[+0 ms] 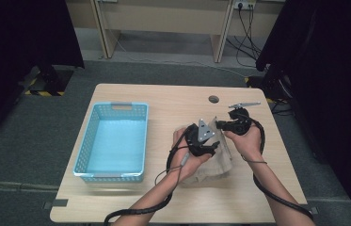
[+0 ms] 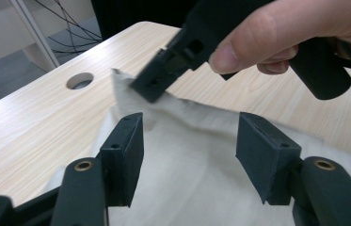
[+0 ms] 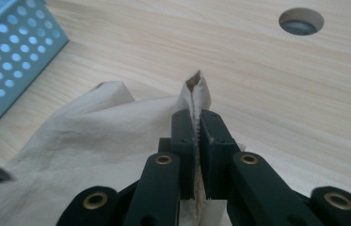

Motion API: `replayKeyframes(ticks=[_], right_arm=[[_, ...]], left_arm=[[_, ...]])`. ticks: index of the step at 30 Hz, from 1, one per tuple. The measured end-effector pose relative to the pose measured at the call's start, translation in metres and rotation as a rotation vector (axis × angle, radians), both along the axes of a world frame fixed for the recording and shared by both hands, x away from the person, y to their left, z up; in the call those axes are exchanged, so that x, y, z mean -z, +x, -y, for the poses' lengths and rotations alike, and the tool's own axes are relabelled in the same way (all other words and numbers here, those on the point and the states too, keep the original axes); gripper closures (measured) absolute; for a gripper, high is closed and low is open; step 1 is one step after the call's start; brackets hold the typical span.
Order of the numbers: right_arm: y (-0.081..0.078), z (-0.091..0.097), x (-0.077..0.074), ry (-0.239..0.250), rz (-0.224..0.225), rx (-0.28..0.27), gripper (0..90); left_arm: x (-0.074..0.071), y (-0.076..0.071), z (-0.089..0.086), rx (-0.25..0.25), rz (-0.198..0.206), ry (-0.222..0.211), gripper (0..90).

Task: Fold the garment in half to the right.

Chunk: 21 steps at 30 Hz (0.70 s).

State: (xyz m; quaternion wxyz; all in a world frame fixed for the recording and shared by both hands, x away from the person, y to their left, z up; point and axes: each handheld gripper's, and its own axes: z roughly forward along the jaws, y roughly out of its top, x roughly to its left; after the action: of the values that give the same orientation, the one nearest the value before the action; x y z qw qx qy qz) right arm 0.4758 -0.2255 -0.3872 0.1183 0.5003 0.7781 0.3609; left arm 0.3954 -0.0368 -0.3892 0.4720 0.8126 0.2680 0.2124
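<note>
My right fingers (image 3: 195,141) are pressed together on a raised fold of the cloth (image 3: 93,150). The hem of the fold runs up between the two pads and stands out above them as a small peak. In the left gripper view the same fingers (image 2: 150,87) grip the far edge of the cloth (image 2: 187,160) and lift it slightly off the table (image 2: 32,127).

My left fingers (image 2: 189,157) stand about half open. Cloth lies below and beyond them, but neither pad presses on it. They have hold of nothing.

The cloth (image 1: 215,160) is beige and crumpled. It lies on the right half of the table (image 1: 163,99), under and just beside both hands, with its near part under my left hand (image 1: 189,150). My right hand (image 1: 246,136) is at its far right edge.

Surroundings:
- A light blue basket (image 1: 112,141) with perforated walls stands on the left half of the table, apart from the cloth. Its corner (image 3: 8,52) appears at the upper left of the right gripper view, near the cloth but not touching it.
- A round cable hole (image 1: 213,99) sits in the table beyond the cloth (image 3: 301,21), well clear of the fingers.
- A black cable (image 1: 163,174) trails from each gripper toward the near table edge.

Between the two grippers there is bare cloth. The table between the cloth and the basket is bare wood.
</note>
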Motion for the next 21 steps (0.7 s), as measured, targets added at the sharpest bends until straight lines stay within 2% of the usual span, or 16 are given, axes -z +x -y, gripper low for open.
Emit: replayKeyframes(ticks=[7, 14, 19, 21], right_arm=[[0.007, 0.006, 0.020, -0.026, -0.029, 0.031, 83.3], [0.006, 0.012, 0.041, -0.052, -0.070, 0.063, 78.2], [0.003, 0.017, 0.051, -0.059, -0.104, 0.082, 69.9], [0.000, 0.019, 0.050, -0.059, -0.103, 0.084, 65.8]], left_arm=[[0.006, -0.005, -0.019, -0.008, -0.013, 0.034, 40.7], [0.016, -0.012, -0.036, -0.009, -0.037, 0.064, 39.9], [0.023, -0.018, -0.045, 0.001, -0.056, 0.086, 38.9], [0.025, -0.020, -0.049, 0.003, -0.062, 0.090, 38.6]])
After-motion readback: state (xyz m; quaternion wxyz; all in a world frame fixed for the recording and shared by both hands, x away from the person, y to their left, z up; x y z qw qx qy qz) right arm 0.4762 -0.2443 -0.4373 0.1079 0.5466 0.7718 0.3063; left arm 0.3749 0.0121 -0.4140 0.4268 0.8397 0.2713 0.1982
